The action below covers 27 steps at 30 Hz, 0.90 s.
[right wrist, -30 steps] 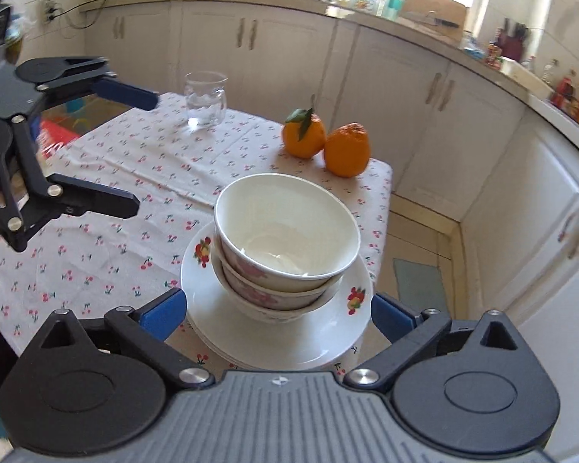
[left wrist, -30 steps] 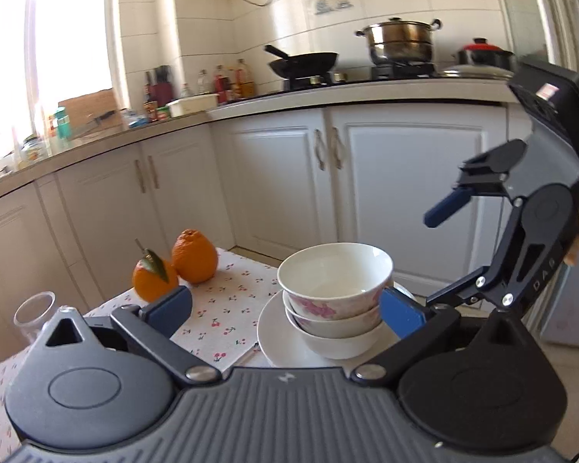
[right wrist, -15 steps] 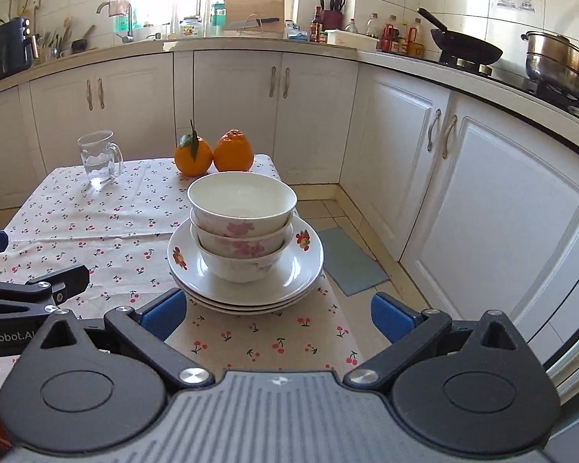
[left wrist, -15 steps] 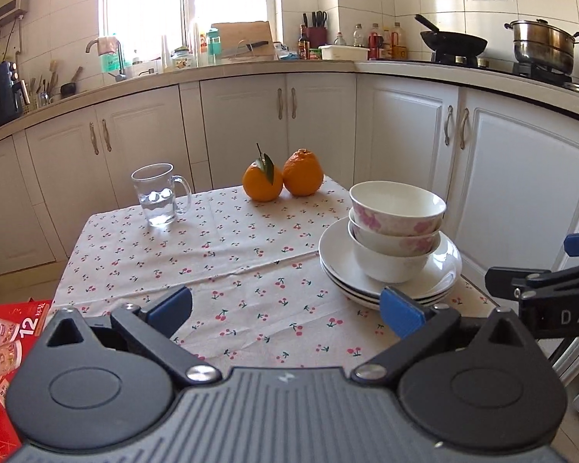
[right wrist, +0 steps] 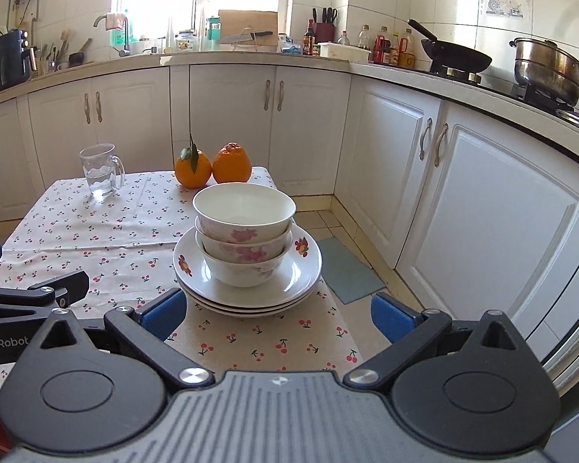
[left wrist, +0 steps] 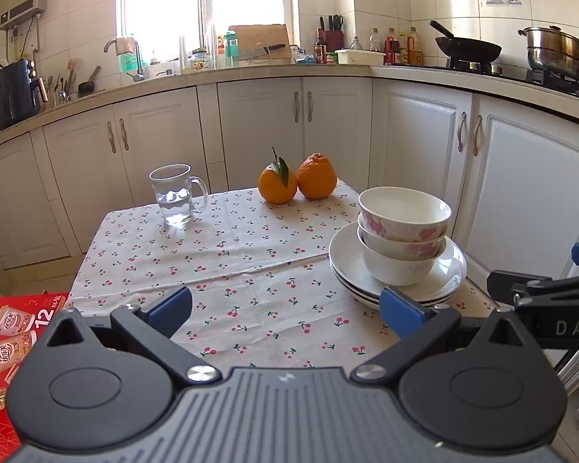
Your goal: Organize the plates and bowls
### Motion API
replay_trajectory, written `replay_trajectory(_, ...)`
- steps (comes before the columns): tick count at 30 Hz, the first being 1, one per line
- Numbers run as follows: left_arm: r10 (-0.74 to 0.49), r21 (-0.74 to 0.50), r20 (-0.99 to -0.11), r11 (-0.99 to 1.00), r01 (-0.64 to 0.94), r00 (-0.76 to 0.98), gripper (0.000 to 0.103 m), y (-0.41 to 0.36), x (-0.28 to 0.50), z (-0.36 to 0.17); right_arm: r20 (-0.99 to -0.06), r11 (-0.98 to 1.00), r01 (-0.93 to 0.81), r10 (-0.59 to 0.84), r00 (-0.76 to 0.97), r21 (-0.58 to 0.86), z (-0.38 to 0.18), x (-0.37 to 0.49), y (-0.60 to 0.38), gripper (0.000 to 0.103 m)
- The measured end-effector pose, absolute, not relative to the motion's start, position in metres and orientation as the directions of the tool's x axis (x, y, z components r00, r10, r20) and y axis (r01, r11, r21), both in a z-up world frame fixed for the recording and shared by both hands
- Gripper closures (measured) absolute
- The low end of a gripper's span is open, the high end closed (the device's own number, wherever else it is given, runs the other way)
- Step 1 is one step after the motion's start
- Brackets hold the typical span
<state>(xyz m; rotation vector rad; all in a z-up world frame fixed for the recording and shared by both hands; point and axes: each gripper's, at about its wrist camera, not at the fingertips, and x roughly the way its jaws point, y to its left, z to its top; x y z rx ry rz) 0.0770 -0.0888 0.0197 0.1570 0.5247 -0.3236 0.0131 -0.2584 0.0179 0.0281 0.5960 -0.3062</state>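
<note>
Three nested floral bowls [left wrist: 403, 231] [right wrist: 244, 239] stand upright on a stack of white plates [left wrist: 347, 266] [right wrist: 308, 270] near the right edge of the table. My left gripper [left wrist: 285, 310] is open and empty, low over the cloth in front and left of the stack. My right gripper [right wrist: 276, 314] is also open and empty, just in front of the plates. Each gripper shows at the edge of the other's view.
A glass mug with water [left wrist: 175, 195] [right wrist: 100, 171] and two oranges [left wrist: 297, 179] [right wrist: 212, 169] sit at the far side of the cherry-print tablecloth [left wrist: 227, 262]. White cabinets [right wrist: 482, 208] stand close on the right. A red box [left wrist: 7, 332] lies low on the left.
Both grippers have drawn back from the bowl stack and levelled out, so the stack now looks smaller and farther. The bowls and plates have not moved.
</note>
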Motion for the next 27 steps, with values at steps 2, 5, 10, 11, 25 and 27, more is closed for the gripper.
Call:
replay_trajectory(2, -0.26, 0.062, -0.515, 0.939, 0.337, 0.817, 0.0, -0.0879, 0.077, 0.0196, -0.555, 0.955, 0.291, -0.274, 0.785, -0.059, 0.018, 0.0132, -0.258, 0.0)
replay_trajectory(5, -0.255, 0.06, -0.518, 0.941, 0.333, 0.816, 0.0, -0.0883, 0.0774, 0.0198, -0.553, 0.954, 0.293, -0.275, 0.786, -0.058, 0.0181, 0.0135, -0.2575, 0.0)
replay_trajectory(10, -0.252, 0.057, -0.521, 0.943, 0.328, 0.815, 0.0, -0.0882, 0.0769, 0.0199, -0.553, 0.954, 0.296, -0.275, 0.786, -0.054, 0.0183, 0.0118, -0.2584, 0.0)
replay_trajectory(11, -0.251, 0.057, -0.522, 0.944, 0.326, 0.815, 0.0, -0.0884, 0.0767, 0.0201, -0.552, 0.954, 0.295, -0.275, 0.787, -0.055, 0.0184, 0.0119, -0.2584, 0.0)
replay_trajectory(25, -0.252, 0.044, -0.523, 0.946, 0.322, 0.814, 0.0, -0.0862, 0.077, 0.0219, -0.545, 0.954, 0.296, -0.275, 0.792, -0.052, 0.0198, 0.0118, -0.2574, 0.0)
replay_trajectory(27, -0.253, 0.041, -0.525, 0.946, 0.321, 0.813, 0.0, -0.0859, 0.0772, 0.0218, -0.544, 0.954, 0.296, -0.275, 0.792, -0.052, 0.0199, 0.0119, -0.2571, 0.0)
